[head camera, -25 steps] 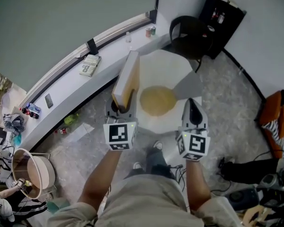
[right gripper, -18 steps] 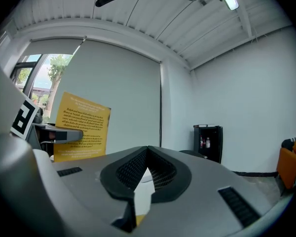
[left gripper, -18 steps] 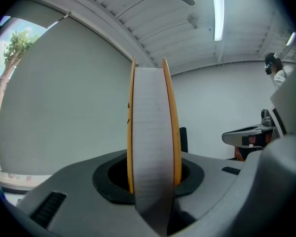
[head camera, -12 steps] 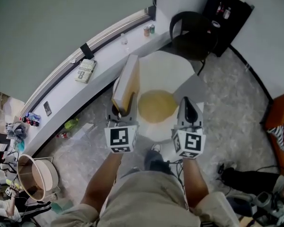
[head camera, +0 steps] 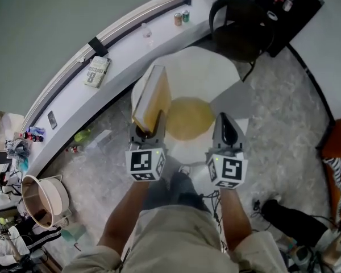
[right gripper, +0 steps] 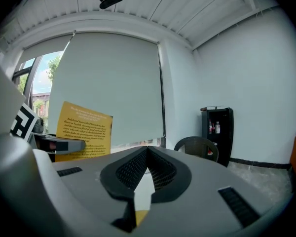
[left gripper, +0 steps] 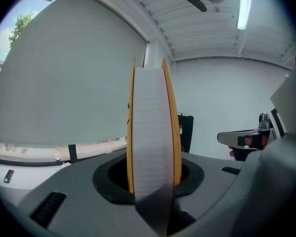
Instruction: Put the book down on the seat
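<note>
A thick book [head camera: 152, 98] with yellow covers stands on edge, spine toward me, with my left gripper [head camera: 148, 131] shut on its lower end. In the left gripper view the book [left gripper: 150, 142] rises straight out of the jaws, white page block between two yellow boards. It hangs over the left edge of the white seat [head camera: 199, 78], which carries a round yellow cushion [head camera: 187, 118]. My right gripper [head camera: 227, 131] is shut and holds nothing, over the seat's right front part. The right gripper view shows the book's printed back cover [right gripper: 84, 130] to its left.
A black chair [head camera: 241, 30] stands behind the seat, a black cabinet [head camera: 290, 4] at the far right. The curved white window ledge [head camera: 119, 44] holds another book [head camera: 96, 71], cans [head camera: 182, 17] and a phone [head camera: 52, 119]. A bucket [head camera: 42, 201] sits at the lower left.
The head view has shifted, so ledge and chair sit higher in the picture. Both grippers keep their stance; the book stays upright in the left one, over the seat's left edge.
</note>
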